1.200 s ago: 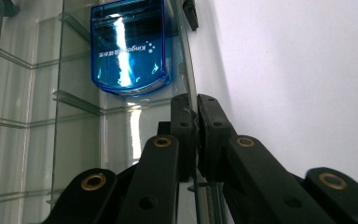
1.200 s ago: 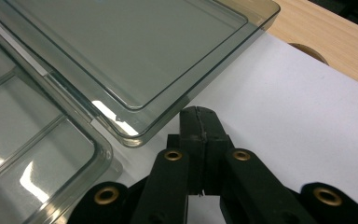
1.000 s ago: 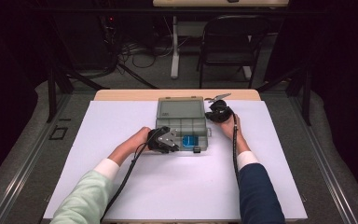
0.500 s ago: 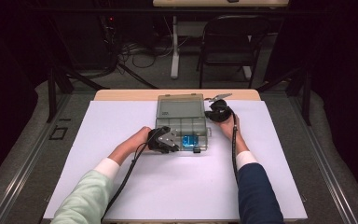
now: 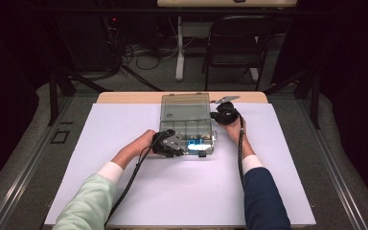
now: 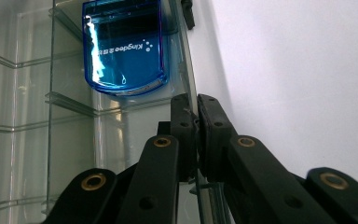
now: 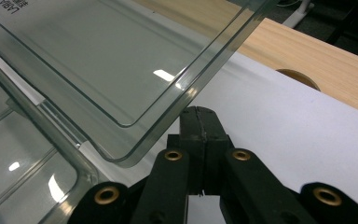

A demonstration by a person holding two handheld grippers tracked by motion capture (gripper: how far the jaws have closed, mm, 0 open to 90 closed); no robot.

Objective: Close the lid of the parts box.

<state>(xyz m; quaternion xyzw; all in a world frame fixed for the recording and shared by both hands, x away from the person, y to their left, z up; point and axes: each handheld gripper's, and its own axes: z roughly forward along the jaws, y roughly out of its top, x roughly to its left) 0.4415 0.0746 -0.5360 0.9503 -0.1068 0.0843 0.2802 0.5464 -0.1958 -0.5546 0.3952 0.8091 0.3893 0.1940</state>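
While its lid [image 5: 184, 106] stands open, the clear box [image 5: 189, 136] gleams.

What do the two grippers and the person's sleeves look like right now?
Both grippers are black. The left gripper has flat black fingers on linkage bars with brass-coloured pivot pins; the right gripper is built the same. In the high view a grey three-cornered plate tops the left one, and a black cable trails from each. Sleeves: pale green with a white cuff on the left, navy with a white cuff on the right.

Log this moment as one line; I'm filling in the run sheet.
scene: clear compartment box, lid open | left gripper: shut on box wall | right gripper: shut, under lid edge | inside: blue case
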